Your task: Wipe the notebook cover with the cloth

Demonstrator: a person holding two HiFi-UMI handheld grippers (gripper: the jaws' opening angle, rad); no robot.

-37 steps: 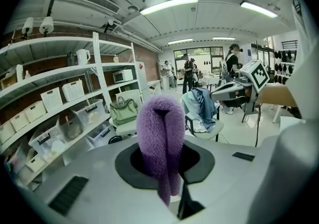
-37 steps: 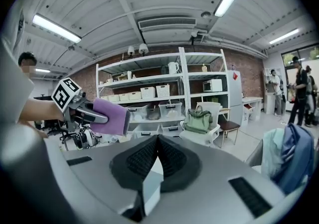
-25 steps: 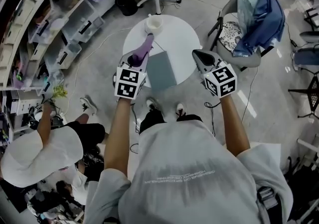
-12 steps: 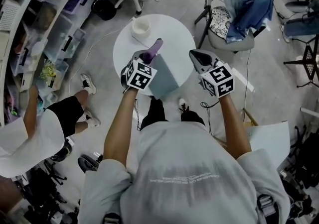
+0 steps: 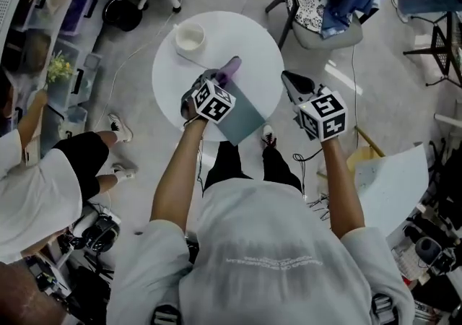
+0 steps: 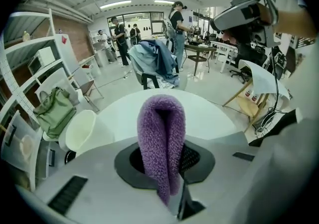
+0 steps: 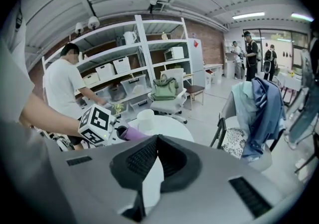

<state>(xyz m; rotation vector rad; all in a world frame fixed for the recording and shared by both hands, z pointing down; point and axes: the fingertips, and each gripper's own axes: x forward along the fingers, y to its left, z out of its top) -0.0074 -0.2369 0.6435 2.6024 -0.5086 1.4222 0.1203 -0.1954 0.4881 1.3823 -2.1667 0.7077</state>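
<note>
Purple cloth (image 6: 160, 133) clamped in left gripper (image 6: 164, 161); right gripper (image 7: 157, 141) closed, empty

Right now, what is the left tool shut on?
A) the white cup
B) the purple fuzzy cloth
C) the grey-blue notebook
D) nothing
B: the jaws of the left tool pinch the purple fuzzy cloth, which loops up above them; the white cup stands apart on the round white table.
</note>
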